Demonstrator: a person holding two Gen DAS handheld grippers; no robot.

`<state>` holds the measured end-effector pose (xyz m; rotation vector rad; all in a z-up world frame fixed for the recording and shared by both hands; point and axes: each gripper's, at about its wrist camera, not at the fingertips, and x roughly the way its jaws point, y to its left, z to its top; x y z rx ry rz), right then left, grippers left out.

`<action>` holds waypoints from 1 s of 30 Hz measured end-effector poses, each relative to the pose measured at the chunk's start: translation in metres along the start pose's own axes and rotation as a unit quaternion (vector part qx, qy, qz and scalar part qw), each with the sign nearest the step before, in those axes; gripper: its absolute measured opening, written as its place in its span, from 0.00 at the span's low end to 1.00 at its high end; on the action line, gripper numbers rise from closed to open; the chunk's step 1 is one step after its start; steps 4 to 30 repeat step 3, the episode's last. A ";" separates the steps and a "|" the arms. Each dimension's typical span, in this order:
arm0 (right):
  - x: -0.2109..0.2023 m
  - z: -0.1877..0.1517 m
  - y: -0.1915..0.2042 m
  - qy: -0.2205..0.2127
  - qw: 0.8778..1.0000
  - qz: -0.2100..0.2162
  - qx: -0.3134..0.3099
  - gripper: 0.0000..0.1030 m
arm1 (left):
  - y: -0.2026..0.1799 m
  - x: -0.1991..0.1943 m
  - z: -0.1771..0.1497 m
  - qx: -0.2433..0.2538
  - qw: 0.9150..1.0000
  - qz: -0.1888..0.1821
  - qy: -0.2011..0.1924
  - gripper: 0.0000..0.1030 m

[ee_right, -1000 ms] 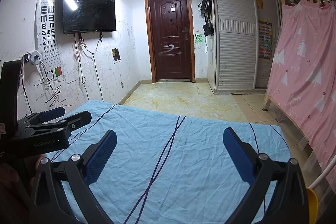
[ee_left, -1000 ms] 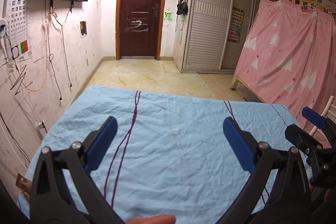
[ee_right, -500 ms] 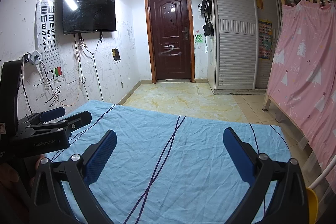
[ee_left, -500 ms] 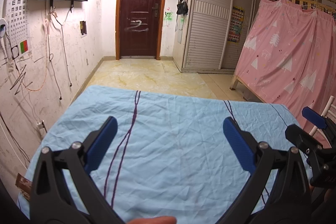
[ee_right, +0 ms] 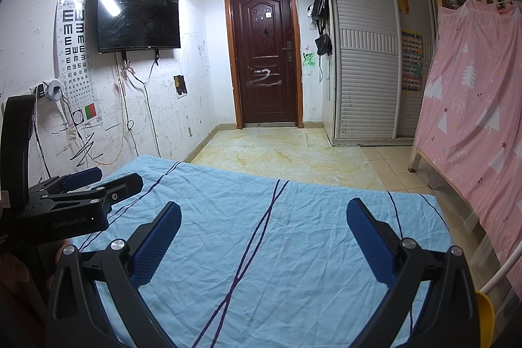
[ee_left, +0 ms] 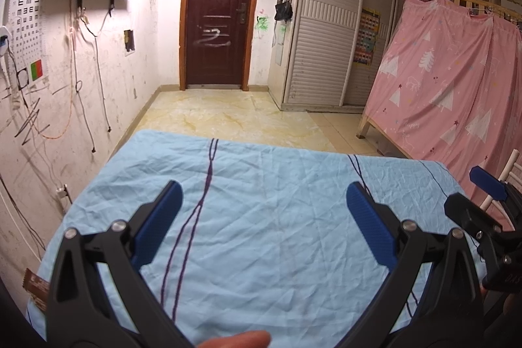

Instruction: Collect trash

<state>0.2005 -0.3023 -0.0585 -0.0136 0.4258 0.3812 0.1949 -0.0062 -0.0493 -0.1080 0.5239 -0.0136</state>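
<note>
Only candidate for trash in view: a brown wrapper [ee_left: 35, 284] at the near left edge of the blue sheet [ee_left: 277, 217], half cut off by the left wrist view and partly behind the left gripper's frame. Too small and too cropped to confirm what it is. Nothing else loose on the sheet in either view; no bin visible, though a yellow rim [ee_right: 486, 318] peeks in at the lower right of the right wrist view, identity unclear.

Left gripper [ee_left: 261, 217] wide open, empty, hovering above the sheet and aimed down the room toward the door [ee_left: 217, 15]. Right gripper [ee_right: 261, 230] likewise spread wide and holding nothing, just to the right of the left one, each visible at the edge of the other's view.

Probably the opening search step, with no pickup yet made. To do it well: swing the left gripper toward the wrapper until it sits centred between the pads [ee_left: 156, 225]. Keep the opening wide on approach. Come down flat and close on the wrapper alone, not on a fold of wrinkled sheet. Keep the right gripper clear of the left.

Beyond: tiled floor [ee_right: 287, 152], wardrobe [ee_right: 368, 54], pink curtain [ee_right: 473, 119].
</note>
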 end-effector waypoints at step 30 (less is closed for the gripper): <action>0.000 0.000 0.000 0.000 1.000 0.000 0.000 0.92 | 0.001 0.001 0.000 -0.003 1.000 0.000 0.003 0.93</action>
